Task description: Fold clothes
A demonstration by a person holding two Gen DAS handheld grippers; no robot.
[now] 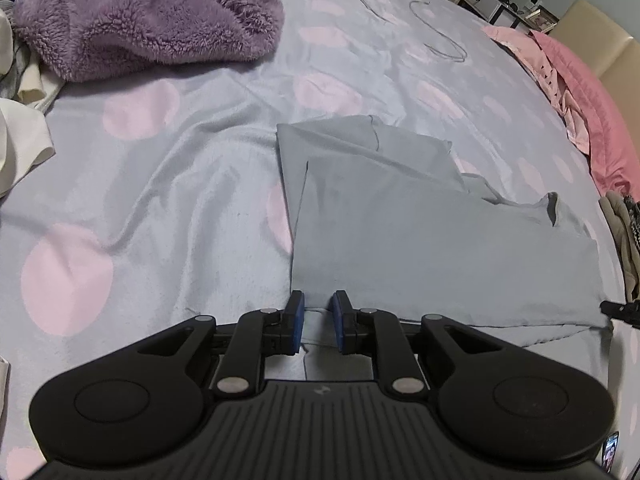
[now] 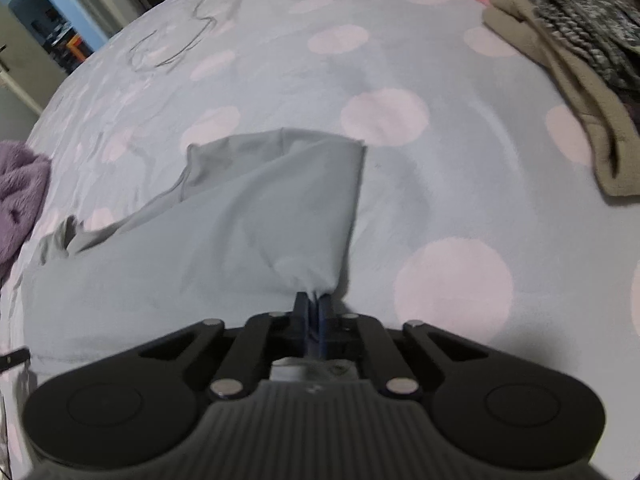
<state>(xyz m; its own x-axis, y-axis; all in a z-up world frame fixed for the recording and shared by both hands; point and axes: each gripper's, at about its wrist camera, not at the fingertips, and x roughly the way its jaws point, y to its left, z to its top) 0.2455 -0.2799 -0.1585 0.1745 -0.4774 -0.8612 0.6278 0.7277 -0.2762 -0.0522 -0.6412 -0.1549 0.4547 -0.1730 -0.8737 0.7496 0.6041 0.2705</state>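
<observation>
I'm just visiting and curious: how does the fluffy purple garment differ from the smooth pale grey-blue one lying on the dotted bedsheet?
The fluffy purple garment is thick and fuzzy; the pale grey-blue garment is thin and smooth. The purple one sits bunched in a heap, while the grey-blue one lies partly folded in flat layers. The right gripper pinches the grey-blue one; nothing touches the purple one. Both rest on the dotted bedsheet.

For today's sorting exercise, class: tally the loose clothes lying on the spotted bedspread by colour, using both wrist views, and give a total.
Grey: 1, the grey garment being folded
Purple: 1, the fluffy purple garment
Olive: 1, the olive garment
Dark knit: 1, the dark knitted garment
Pink: 1, the pink garment
White or cream: 1 heap, the white clothes; items inside cannot be separated
Total: 6
</observation>
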